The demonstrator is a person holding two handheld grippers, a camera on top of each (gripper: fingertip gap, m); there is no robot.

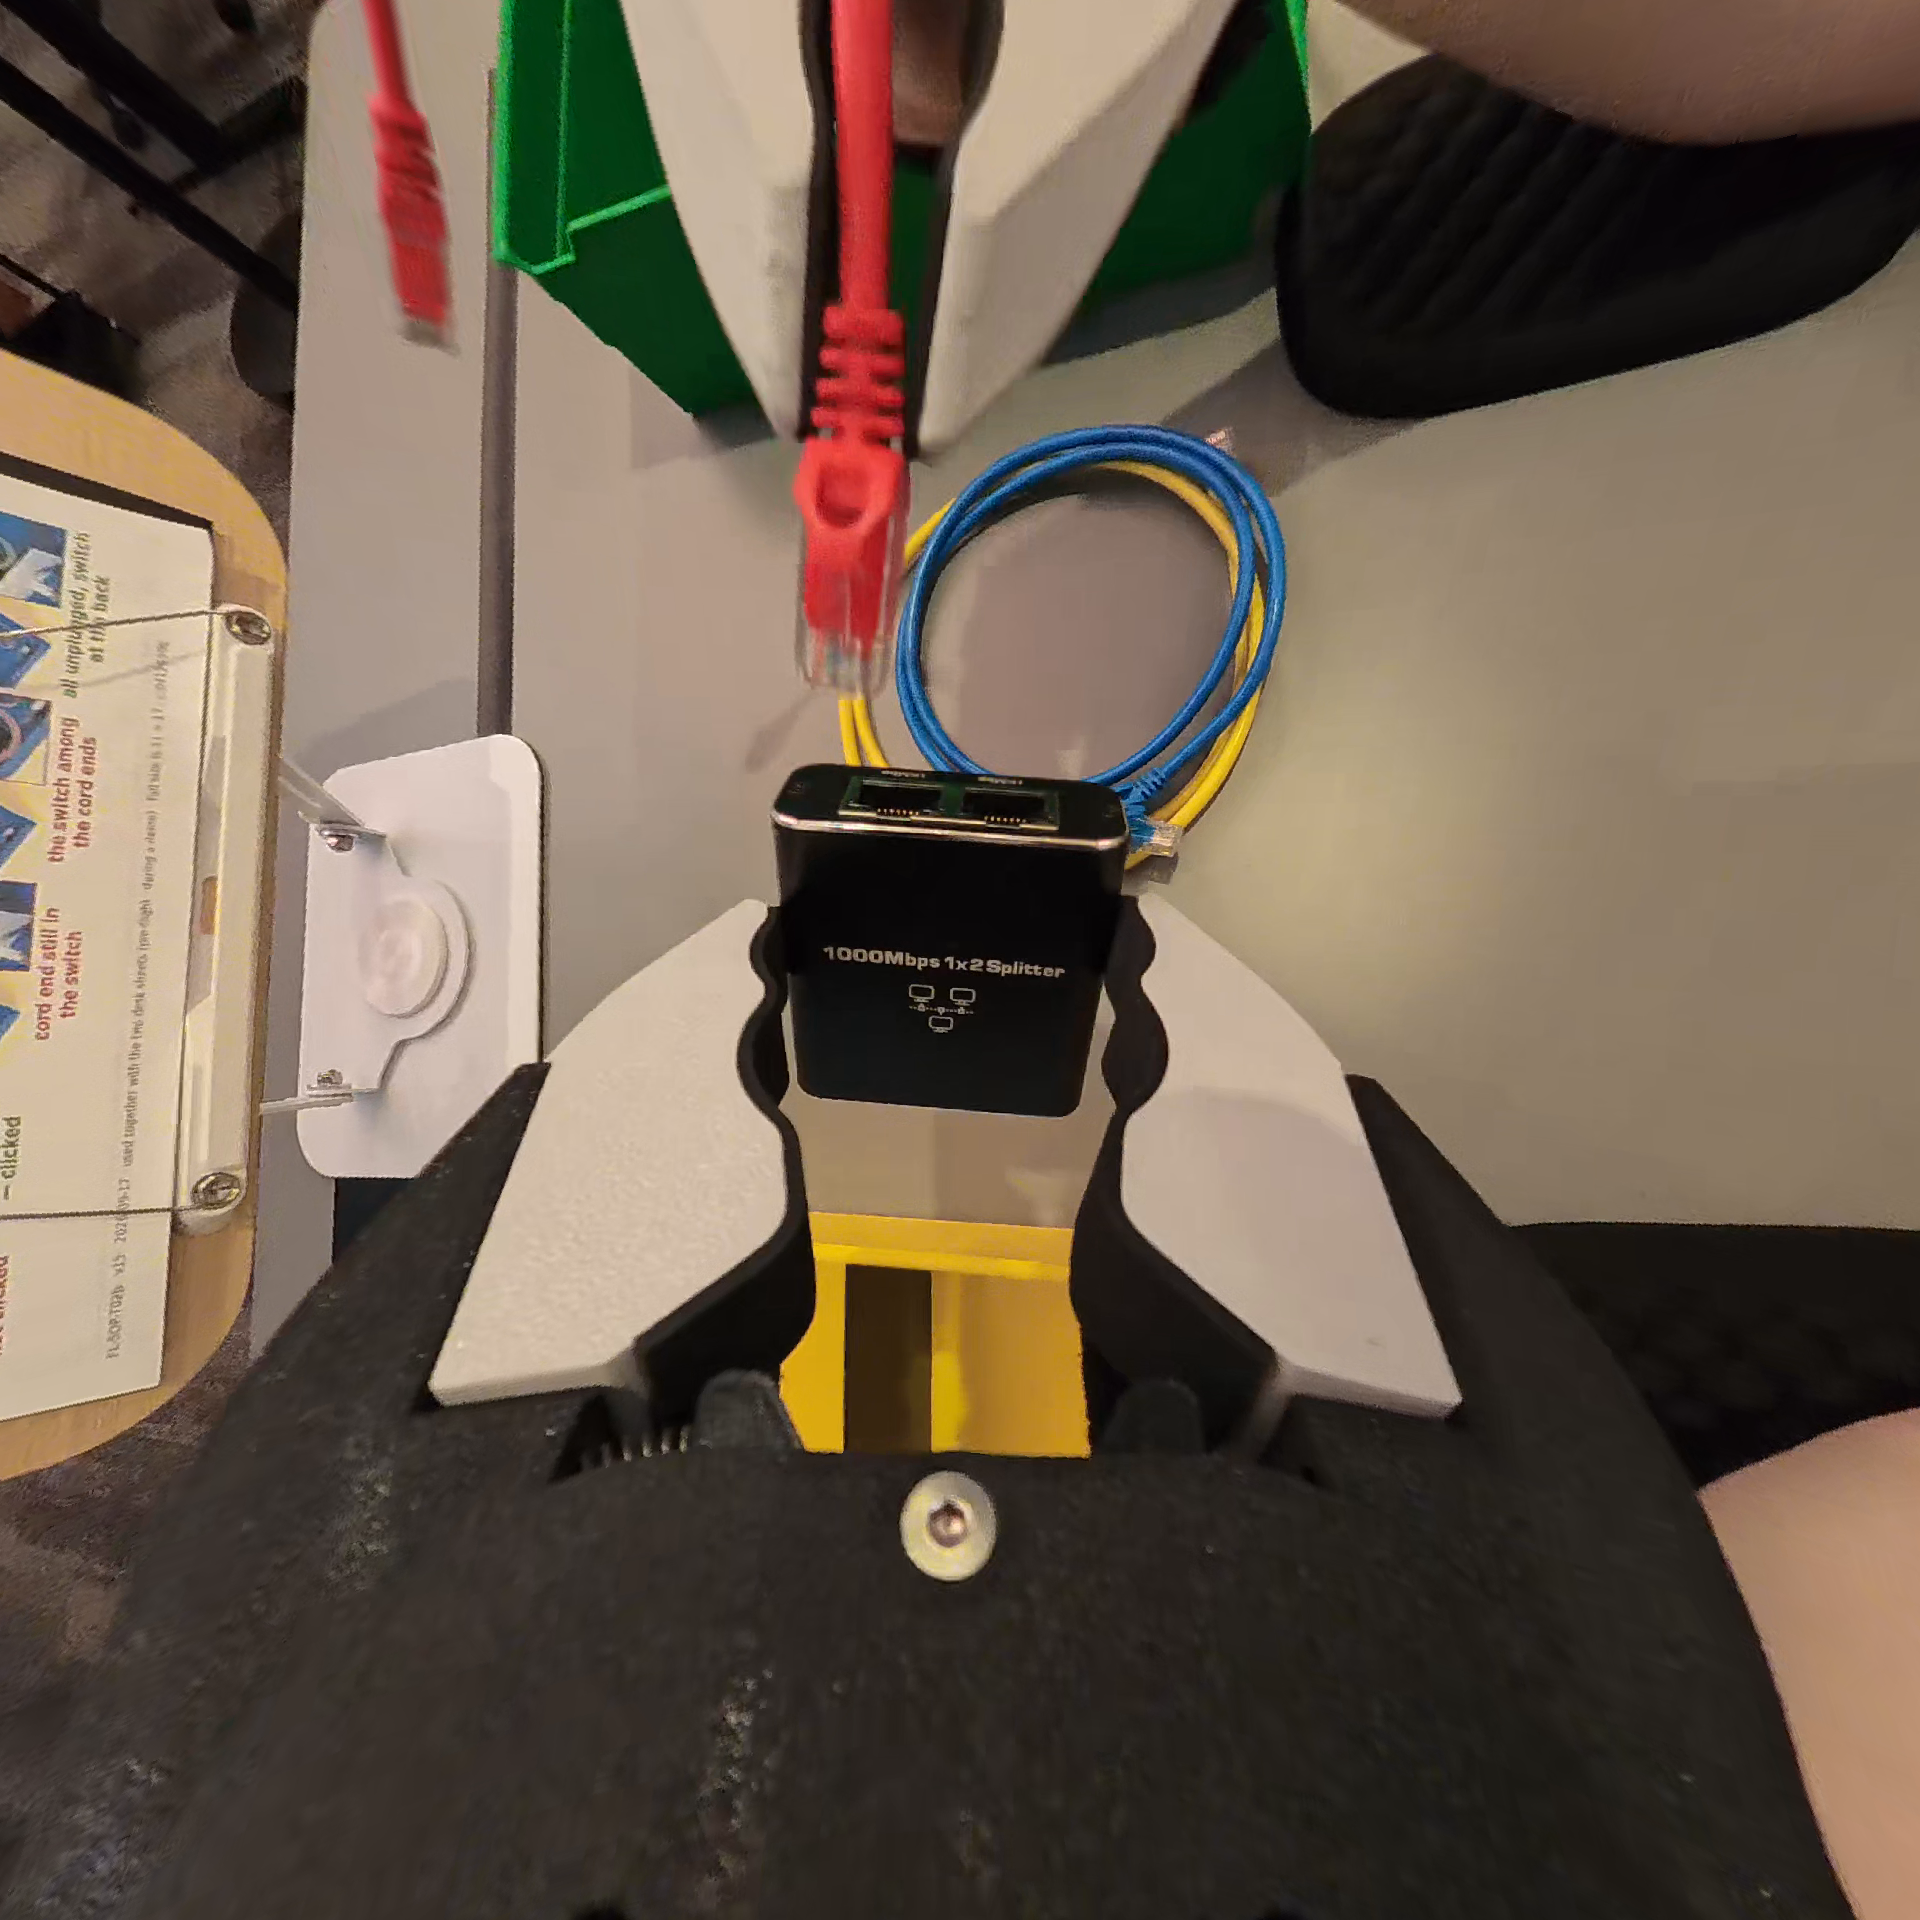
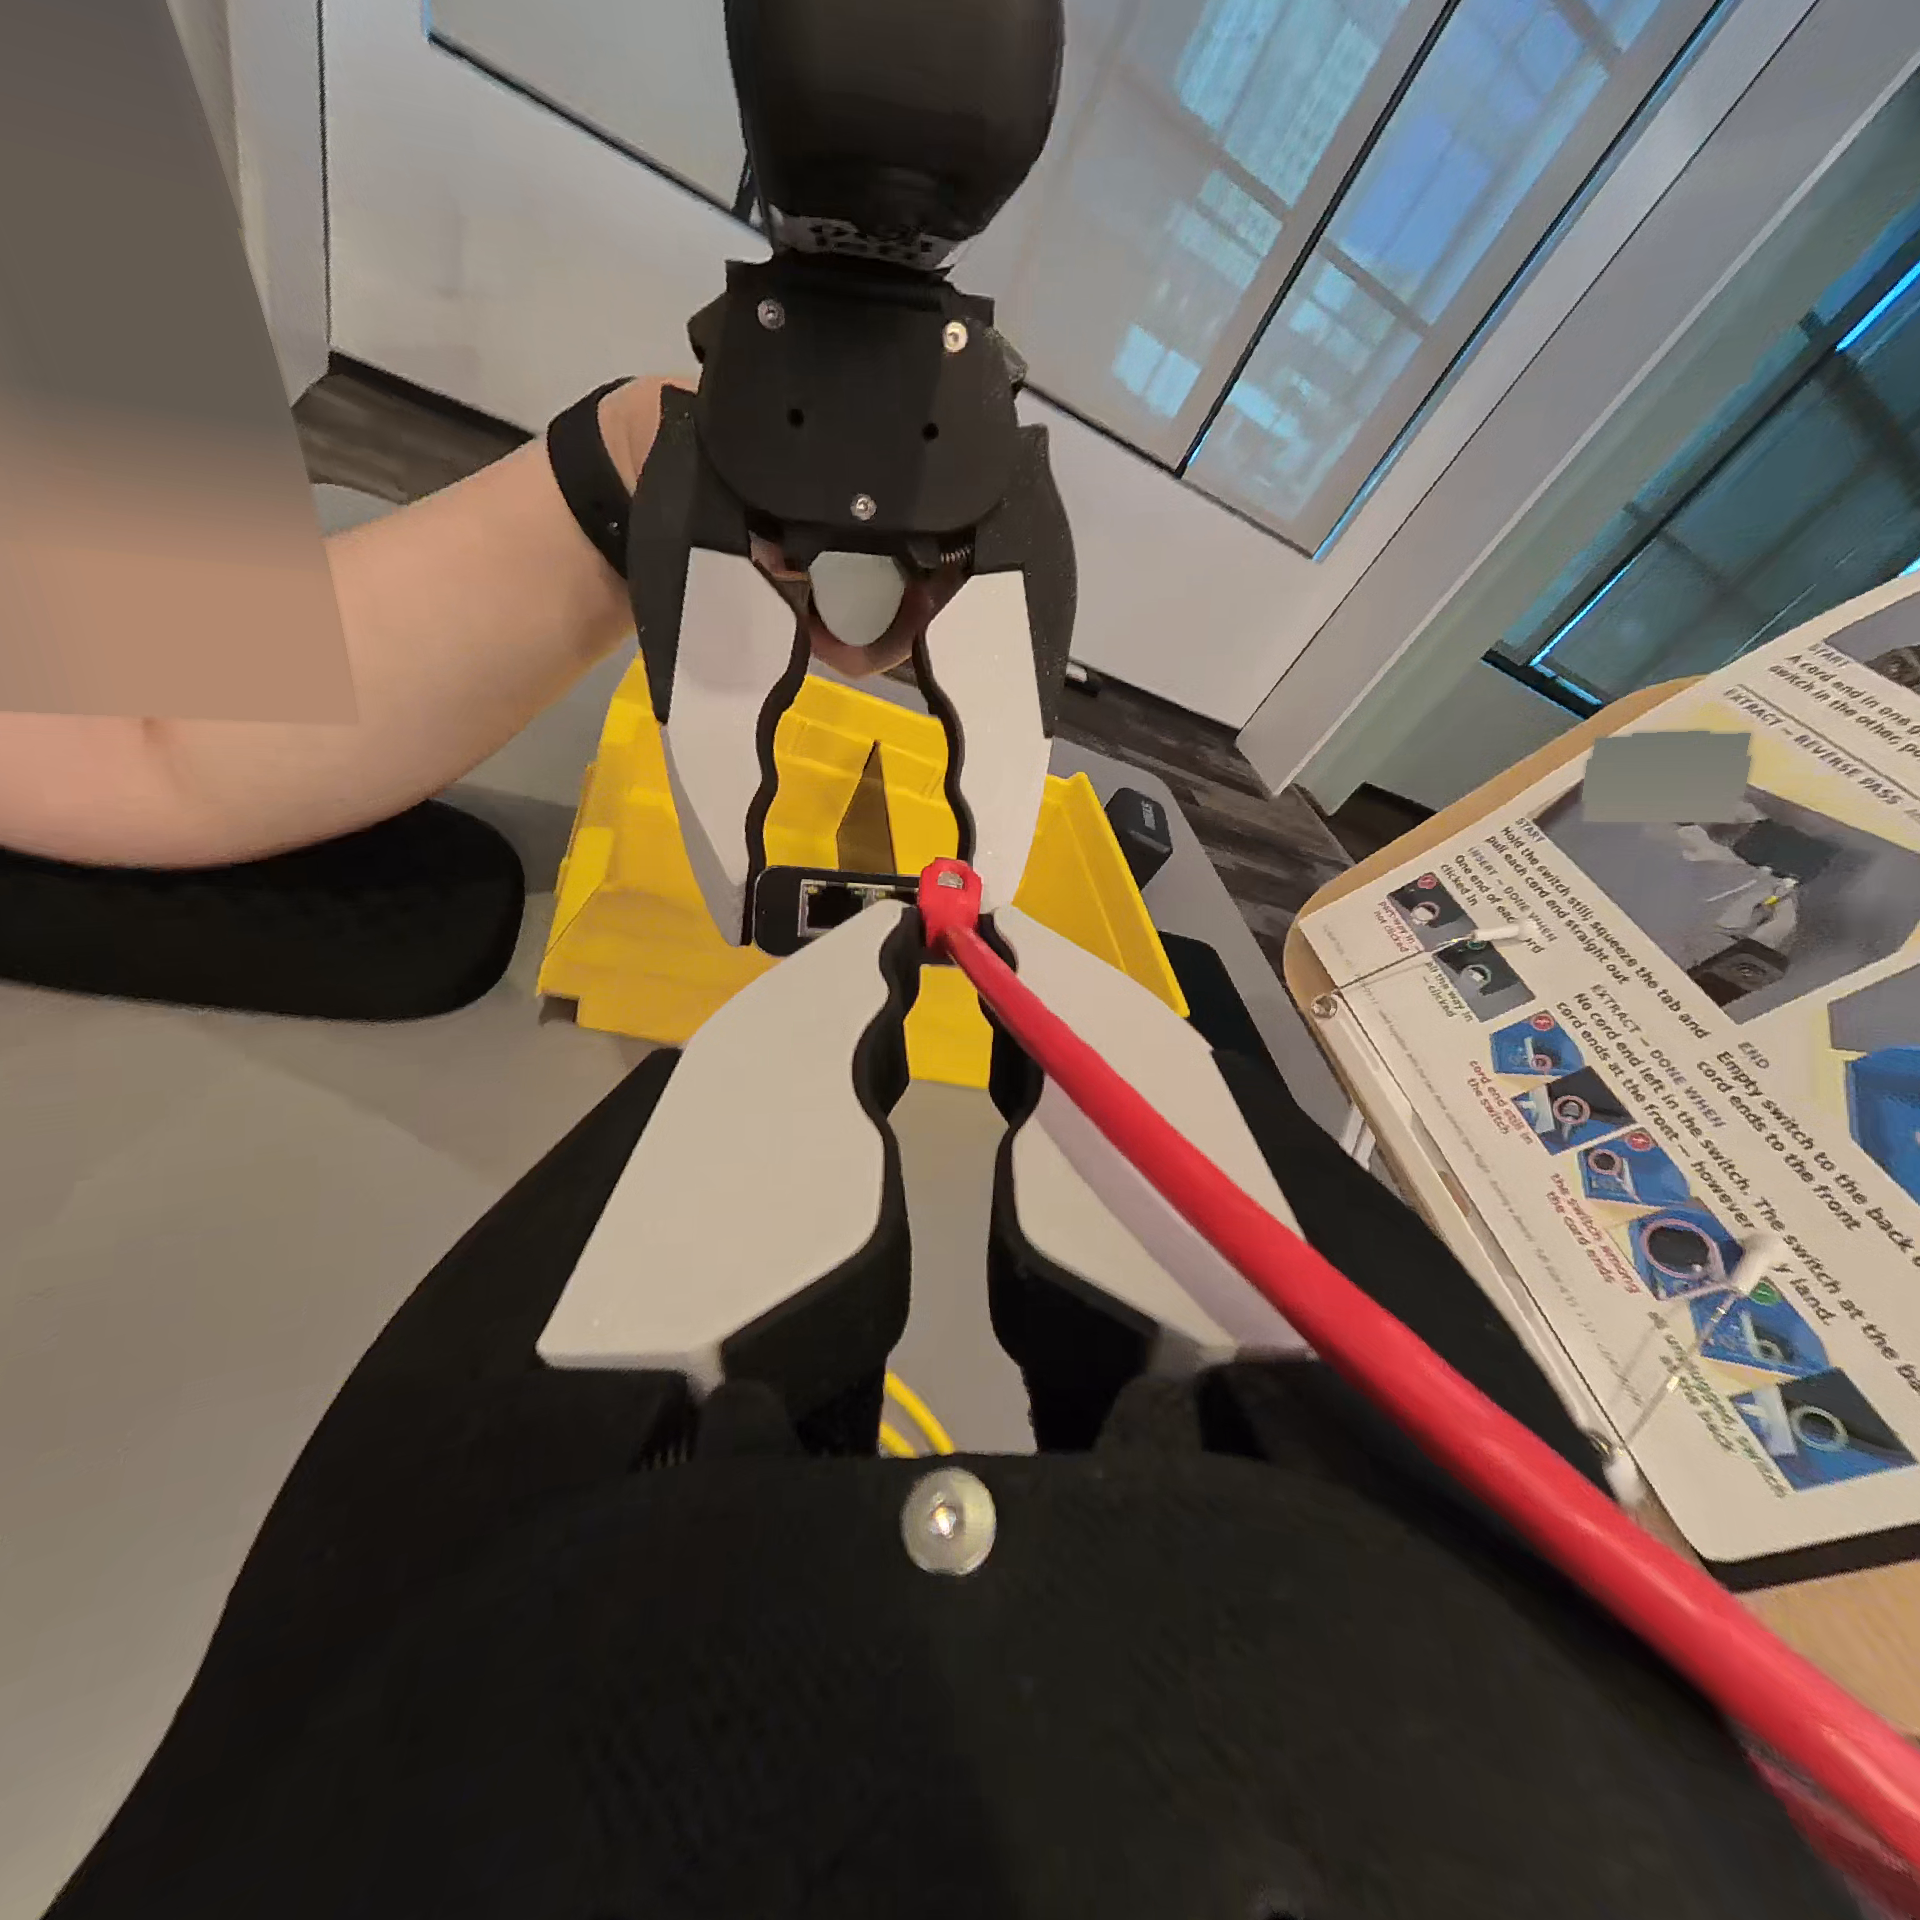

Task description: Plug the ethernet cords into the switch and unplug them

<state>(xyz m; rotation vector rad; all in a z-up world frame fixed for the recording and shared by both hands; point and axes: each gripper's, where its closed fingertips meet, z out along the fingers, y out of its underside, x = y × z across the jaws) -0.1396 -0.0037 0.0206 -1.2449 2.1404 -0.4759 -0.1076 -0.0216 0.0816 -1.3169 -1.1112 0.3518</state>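
Observation:
My left gripper (image 1: 951,925) is shut on a black switch (image 1: 940,1029), its pads pressed on both sides. Two empty ports face away from it. My right gripper (image 2: 940,925) is shut on a red ethernet cord (image 2: 1195,1195) just behind its plug. In the left wrist view the right gripper (image 1: 857,416) comes in from the top. The red plug (image 1: 847,561) points at the switch's ports and hangs a short way off, apart from them. In the right wrist view the left gripper (image 2: 862,883) holds the switch (image 2: 821,904) just beyond the plug. The cord's other red end (image 1: 416,229) hangs at upper left.
A coiled blue cord (image 1: 1091,603) and yellow cord (image 1: 862,727) lie on the grey table behind the switch. A green bin (image 1: 582,156) stands at the far side, a yellow bin (image 2: 644,935) at the near side. An instruction sheet on a wooden board (image 2: 1662,1143) lies beside the table. About 7 cm separates my left fingertips from my right.

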